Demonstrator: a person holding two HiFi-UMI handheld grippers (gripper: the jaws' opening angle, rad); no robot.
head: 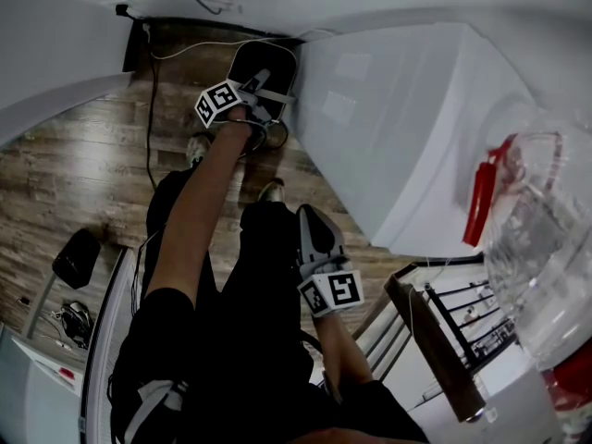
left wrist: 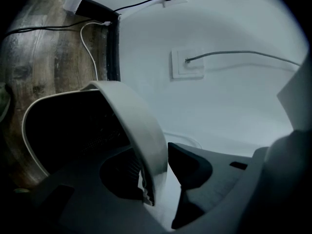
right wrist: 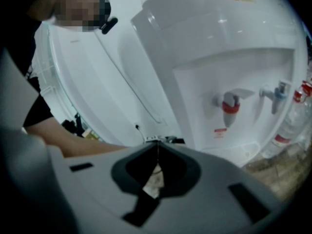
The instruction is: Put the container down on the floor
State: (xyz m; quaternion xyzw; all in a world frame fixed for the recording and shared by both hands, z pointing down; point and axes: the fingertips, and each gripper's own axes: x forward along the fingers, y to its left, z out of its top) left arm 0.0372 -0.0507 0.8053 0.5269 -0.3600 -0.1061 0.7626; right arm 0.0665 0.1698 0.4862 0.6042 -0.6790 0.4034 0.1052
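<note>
Container point(head: 265, 63) point(left wrist: 141, 116): black bin with a pale rim, down on the wooden floor point(head: 83, 155) right beside the water dispenser point(head: 407, 128), on the side away from its taps, in the corner by the wall. It looks set on the boards; I cannot tell whether it stands fully level.

Left gripper point(head: 266, 83) point(left wrist: 155, 150): reaches to the container's near rim, arm stretched out, marker cube up. Jaws apart, with the rim wall between them. One pad sits inside the bin, the other outside just beside the rim. No squeeze visible.

Right gripper point(head: 307, 215) point(right wrist: 157, 143): held back over the person's dark-trousered legs, well clear of the container and nearer the dispenser's front corner. Jaws together, tips meeting, nothing clamped; only a pale bit of background shows through the slot behind them.

The dispenser point(right wrist: 229, 57) fills the right gripper view, with a red tap point(right wrist: 230, 104), a blue tap point(right wrist: 278, 91) and clear bottles point(right wrist: 292, 121) at its foot.

Around it:
- A black cable point(head: 151, 118) runs over the floor on the far side of the container from the dispenser.
- The left gripper view shows the white wall point(left wrist: 219, 106) behind the bin, with a wall plate point(left wrist: 187, 63) and a grey cord leaving it.
- A big clear water bottle point(head: 546, 248) with a red handle point(head: 483, 202) is on the tap side of the dispenser, close to the camera.
- A dark metal rack point(head: 462, 322) stands below that bottle.
</note>
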